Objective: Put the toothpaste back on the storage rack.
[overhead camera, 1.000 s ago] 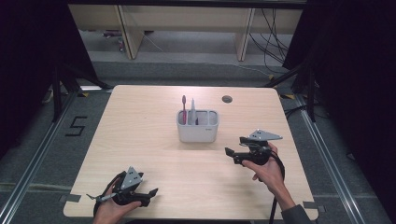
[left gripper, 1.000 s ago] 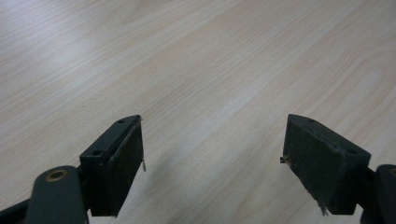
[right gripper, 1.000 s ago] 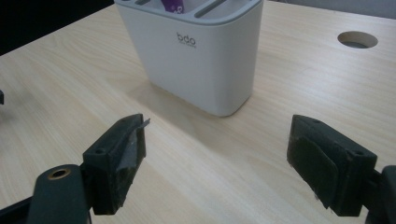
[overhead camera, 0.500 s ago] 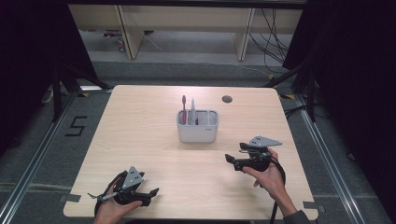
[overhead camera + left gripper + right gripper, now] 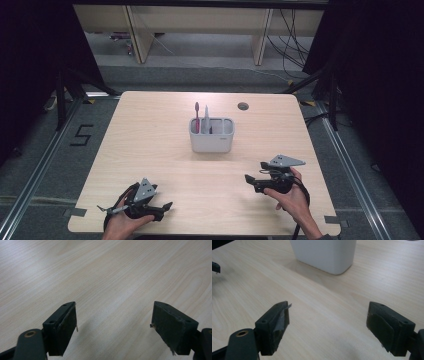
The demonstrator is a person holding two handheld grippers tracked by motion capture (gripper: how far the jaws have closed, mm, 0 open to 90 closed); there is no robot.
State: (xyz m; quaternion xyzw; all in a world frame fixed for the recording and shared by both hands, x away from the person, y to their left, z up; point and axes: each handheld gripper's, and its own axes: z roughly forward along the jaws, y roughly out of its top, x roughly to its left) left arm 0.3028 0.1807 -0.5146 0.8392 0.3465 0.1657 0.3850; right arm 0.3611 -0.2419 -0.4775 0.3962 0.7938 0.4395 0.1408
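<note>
Step in hand: neither gripper is at work on anything; both sit low over the near part of the desk, so I judge this a pause between moves or the end of the work.
Left gripper: the left gripper is at the near left corner, held in the person's hand; in the left gripper view its jaws stand wide apart with nothing but bare wood between them.
Right gripper: the right gripper is at the near right, pointing left across the desk; in the right gripper view its jaws are also spread wide and hold nothing.
Holder: the white holder stands upright near the middle of the desk, well apart from both grippers; the right gripper view shows its lower wall ahead of the jaws.
Contents: a red toothbrush and a pale toothbrush stand upright in the holder's left part; which compartment each is in I cannot tell.
Other: a small round hole lies in the desk beyond the holder.
Next move: if more is to be done with the brushes, the right gripper is the nearer one; it would need to lift, travel forward to the holder and come down over a brush head with the jaws turned to close across the thin handle.
</note>
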